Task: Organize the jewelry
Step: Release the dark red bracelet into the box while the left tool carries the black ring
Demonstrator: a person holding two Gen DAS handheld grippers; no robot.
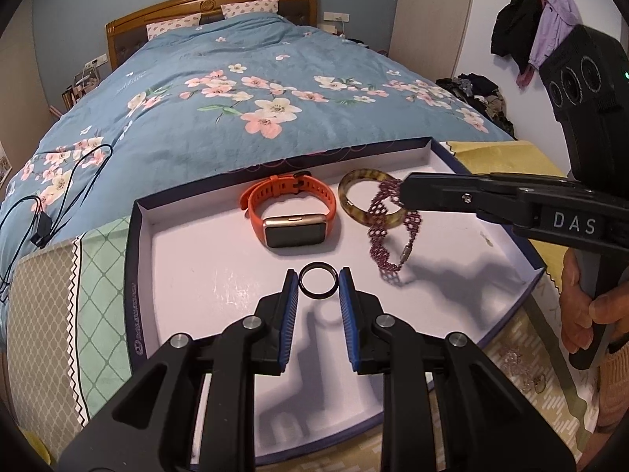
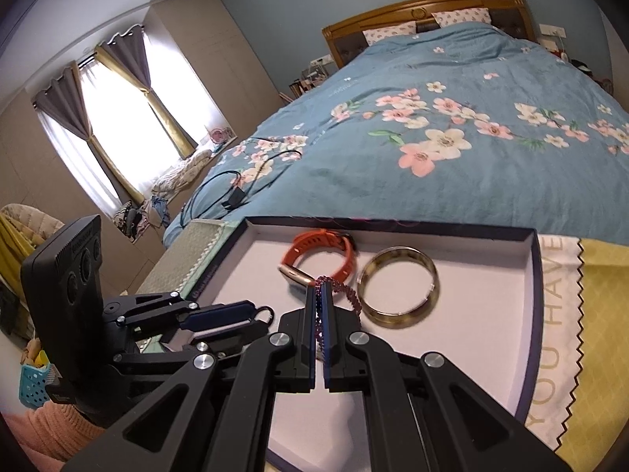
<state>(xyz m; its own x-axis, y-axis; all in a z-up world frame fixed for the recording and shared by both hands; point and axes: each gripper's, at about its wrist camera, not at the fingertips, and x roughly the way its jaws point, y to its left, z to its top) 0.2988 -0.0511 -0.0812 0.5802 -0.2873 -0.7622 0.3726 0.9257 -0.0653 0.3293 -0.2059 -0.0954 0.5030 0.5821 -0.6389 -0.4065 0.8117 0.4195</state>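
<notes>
A shallow box lid (image 1: 157,236) with a white inside and dark rim is seen laid on patterned cloths at the foot of a bed (image 1: 236,78), filling the lower middle of both views; 4 pieces of jewelry are involved here.

In the left wrist view the left gripper (image 1: 317,287) is shown at bottom centre, its 2 blue pads clamped on a small black ring (image 1: 317,282), which is pinched at the fingertips above the white floor; a shadow of it is cast just below. An orange watch (image 1: 291,212) is parked in the centre of the frame, inside the lid, and a mottled amber bangle (image 1: 348,192) is lying just right of it.

The right gripper (image 1: 407,192) is seen coming in from the right edge, held by a hand (image 1: 582,306); it's squeezed together on a purple beaded bracelet (image 1: 385,244), which is dangled across the bangle with its lower end and clasp touching the lid floor.

In the right wrist view the same bracelet (image 2: 346,295) is caught between the closed pads at centre (image 2: 319,291), with beads draped off to the right beside the bangle (image 2: 397,295); the watch (image 2: 326,251) is partly hidden behind the fingertips. A black cable (image 2: 236,192) is spotted on the blue floral duvet, left of centre.
</notes>
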